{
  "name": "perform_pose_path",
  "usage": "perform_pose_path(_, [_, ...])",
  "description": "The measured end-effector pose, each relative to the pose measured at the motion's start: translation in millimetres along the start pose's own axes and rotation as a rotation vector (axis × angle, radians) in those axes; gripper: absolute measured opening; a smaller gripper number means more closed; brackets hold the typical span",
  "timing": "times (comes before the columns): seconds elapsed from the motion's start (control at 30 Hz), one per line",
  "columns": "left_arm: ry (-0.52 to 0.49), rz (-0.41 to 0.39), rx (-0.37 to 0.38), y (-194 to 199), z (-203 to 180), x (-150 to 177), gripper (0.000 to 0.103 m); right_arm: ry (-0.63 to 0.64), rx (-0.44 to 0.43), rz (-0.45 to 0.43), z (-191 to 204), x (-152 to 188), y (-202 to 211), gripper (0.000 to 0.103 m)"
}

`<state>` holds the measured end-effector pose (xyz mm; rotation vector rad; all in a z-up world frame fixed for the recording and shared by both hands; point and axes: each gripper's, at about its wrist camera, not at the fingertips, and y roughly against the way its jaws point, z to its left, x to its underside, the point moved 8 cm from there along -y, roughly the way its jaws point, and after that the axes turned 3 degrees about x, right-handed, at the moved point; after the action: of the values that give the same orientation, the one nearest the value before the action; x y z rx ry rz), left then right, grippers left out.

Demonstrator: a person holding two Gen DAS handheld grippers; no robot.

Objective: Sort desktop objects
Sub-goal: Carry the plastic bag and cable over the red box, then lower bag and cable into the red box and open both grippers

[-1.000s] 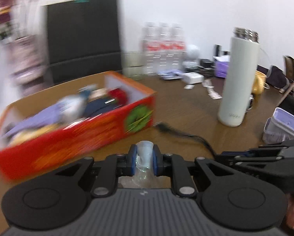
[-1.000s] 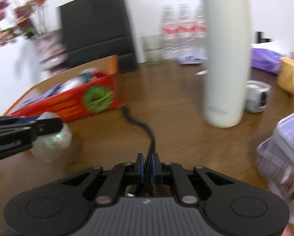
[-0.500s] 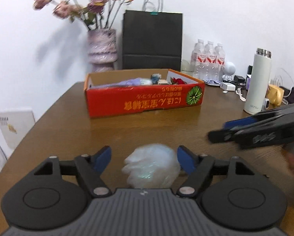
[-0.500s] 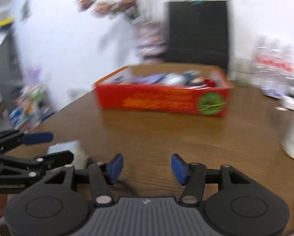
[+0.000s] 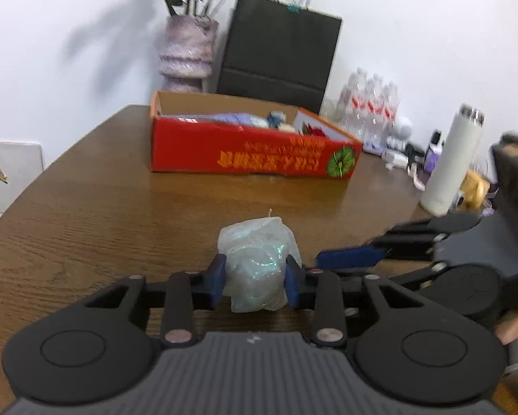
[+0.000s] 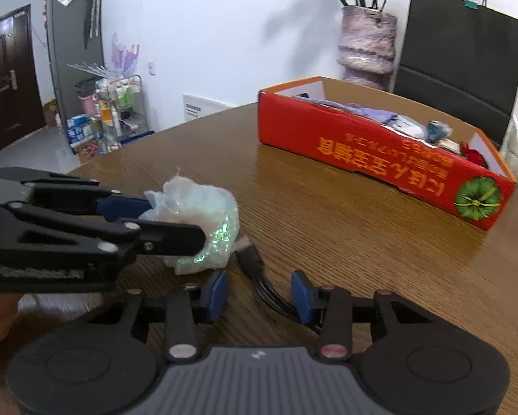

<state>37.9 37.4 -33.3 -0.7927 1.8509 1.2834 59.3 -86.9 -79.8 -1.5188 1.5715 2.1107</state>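
A crumpled clear plastic bag (image 5: 255, 263) lies on the brown table (image 5: 103, 214) between the blue pads of my left gripper (image 5: 255, 276). Its jaws are closing and the pads touch both sides of the bag. From the right wrist view the same bag (image 6: 203, 214) sits in my left gripper (image 6: 175, 221). My right gripper (image 6: 259, 294) is closing too, with a black cable and its USB plug (image 6: 250, 259) lying between the pads, untouched. It also reaches in from the right as my right gripper (image 5: 373, 245). Further back stands a red cardboard box (image 5: 252, 159) (image 6: 380, 162) holding several items.
A white flask (image 5: 449, 169), a yellow object (image 5: 473, 186) and a pack of water bottles (image 5: 369, 110) crowd the right end. A black paper bag (image 5: 279, 45) and a flower vase (image 5: 188, 52) stand behind the box. A cluttered cart (image 6: 113, 110) is on the floor.
Both grippers swung left from the flask toward the near table. The left one opened wide around the bag, then narrowed onto it. The right one let go of the cable and is narrowing again.
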Motion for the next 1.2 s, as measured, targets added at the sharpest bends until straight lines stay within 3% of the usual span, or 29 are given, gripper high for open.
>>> perform_pose_path(0.07, [0.012, -0.026, -0.026, 8.6, 5.9, -4.2, 0.033, -0.009, -0.011, -0.014, 2.1, -4.2, -6.8, 0.01])
perform_pose_path(0.17, [0.026, -0.063, -0.053, 21.3, 15.2, -16.2, 0.033, -0.025, 0.049, -0.026, -1.5, -8.0, -7.9, 0.004])
perform_pose_path(0.27, [0.017, -0.113, -0.07, 29.7, 19.6, -38.3, 0.033, -0.082, 0.1, -0.103, -14.9, -22.7, 13.6, 0.004])
perform_pose_path(0.5, [-0.027, -0.224, -0.047, 19.7, 19.0, -111.7, 0.033, -0.3, 0.149, -0.394, -88.4, -83.2, 85.1, 0.003])
perform_pose_path(0.7, [-0.062, -0.241, -0.041, -13.7, 18.3, -170.7, 0.033, -0.34, 0.208, -0.47, -139.2, -134.6, 95.2, 0.003])
perform_pose_path(0.87, [-0.051, -0.187, -0.023, -66.1, 24.4, -211.5, 0.033, -0.311, 0.227, -0.466, -162.6, -198.5, 81.9, 0.003])
perform_pose_path(1.0, [-0.042, -0.101, -0.068, -129.7, 37.3, -226.6, 0.033, -0.316, 0.227, -0.392, -177.9, -242.0, 27.4, 0.003])
perform_pose_path(1.1, [0.022, -0.009, -0.08, -181.9, 56.6, -225.6, 0.035, -0.38, 0.196, -0.283, -193.8, -251.4, -34.6, 0.003])
perform_pose_path(1.2, [0.015, 0.006, -0.106, -221.3, 66.1, -221.2, 0.047, -0.394, 0.223, -0.202, -220.8, -242.2, -89.9, 0.004])
